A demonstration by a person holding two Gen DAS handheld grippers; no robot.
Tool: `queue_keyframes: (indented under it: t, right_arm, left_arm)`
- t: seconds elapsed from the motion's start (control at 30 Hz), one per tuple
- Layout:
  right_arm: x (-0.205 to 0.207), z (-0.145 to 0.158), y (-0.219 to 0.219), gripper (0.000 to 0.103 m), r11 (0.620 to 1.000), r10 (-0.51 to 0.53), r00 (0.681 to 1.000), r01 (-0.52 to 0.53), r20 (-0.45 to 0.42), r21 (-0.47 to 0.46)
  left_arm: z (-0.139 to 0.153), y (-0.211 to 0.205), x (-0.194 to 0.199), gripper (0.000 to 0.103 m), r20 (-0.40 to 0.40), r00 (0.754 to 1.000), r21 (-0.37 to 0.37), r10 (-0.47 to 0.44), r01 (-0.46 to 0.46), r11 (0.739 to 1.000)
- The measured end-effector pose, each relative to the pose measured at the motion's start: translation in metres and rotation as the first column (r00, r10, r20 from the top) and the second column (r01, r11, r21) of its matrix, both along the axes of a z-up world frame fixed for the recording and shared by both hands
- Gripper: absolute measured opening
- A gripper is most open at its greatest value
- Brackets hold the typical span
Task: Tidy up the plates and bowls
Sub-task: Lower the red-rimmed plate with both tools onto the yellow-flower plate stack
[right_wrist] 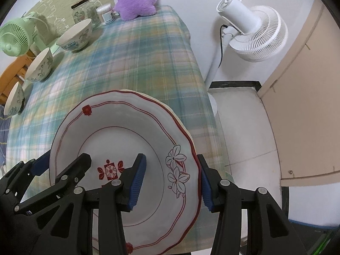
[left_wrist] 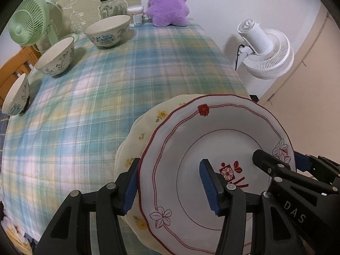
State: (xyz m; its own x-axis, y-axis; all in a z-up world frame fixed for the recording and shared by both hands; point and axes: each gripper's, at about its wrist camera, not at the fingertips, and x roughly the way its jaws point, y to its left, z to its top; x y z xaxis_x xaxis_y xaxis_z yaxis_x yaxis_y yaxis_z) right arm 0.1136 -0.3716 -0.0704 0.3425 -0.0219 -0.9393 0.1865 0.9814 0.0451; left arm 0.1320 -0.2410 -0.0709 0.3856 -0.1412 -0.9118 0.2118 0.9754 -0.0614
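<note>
Left wrist view: left tool spread wide, blue pads straddling the left rim of red-trimmed plate, one outside the edge, one over the well; clamped or merely straddling, cannot tell. Plate stacked on cream floral plate at near right edge of plaid surface. Right wrist view: right tool likewise wide across the plate's right rim, grip unclear. Three bowls lined along far left: large bowl, middle bowl, small bowl. Beyond, green fan, glass jar, purple plush; white fan off right.
</note>
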Motion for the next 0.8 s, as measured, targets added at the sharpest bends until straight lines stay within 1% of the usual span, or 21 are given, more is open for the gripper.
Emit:
queue_keyframes:
  t: [0.13,0.3,0.33,0.53,0.7,0.8]
  right_arm:
    - [0.002,0.0,-0.006,0.051,1.0,0.021,1.0,-0.021,-0.001,0.01]
    - [0.004,0.0,-0.011,0.05,0.999,0.045,0.999,-0.045,0.004,0.016]
    - [0.004,0.0,-0.011,0.05,0.998,0.05,0.999,-0.05,0.005,0.022]
    - [0.008,-0.005,-0.016,0.048,0.998,0.055,0.998,-0.055,0.002,0.043]
    - [0.008,-0.007,-0.018,0.045,0.996,0.059,0.998,-0.059,0.01,0.062]
    - [0.008,-0.007,-0.021,0.042,0.995,0.06,0.998,-0.061,0.012,0.077]
  left_arm:
    - [0.0,-0.004,0.0,0.055,-0.008,1.0,0.005,0.026,-0.025,1.0]
    - [-0.005,-0.012,0.0,0.055,0.002,0.999,0.048,0.047,-0.047,0.998]
    - [-0.006,-0.011,0.0,0.055,-0.001,0.998,0.047,0.056,-0.056,0.997]
    - [-0.007,-0.018,0.0,0.057,0.025,0.998,0.094,0.065,-0.067,0.993]
    - [-0.007,-0.022,-0.002,0.059,0.051,0.996,0.117,0.078,-0.084,0.99]
    - [-0.008,-0.022,-0.003,0.059,0.06,0.995,0.118,0.082,-0.089,0.989]
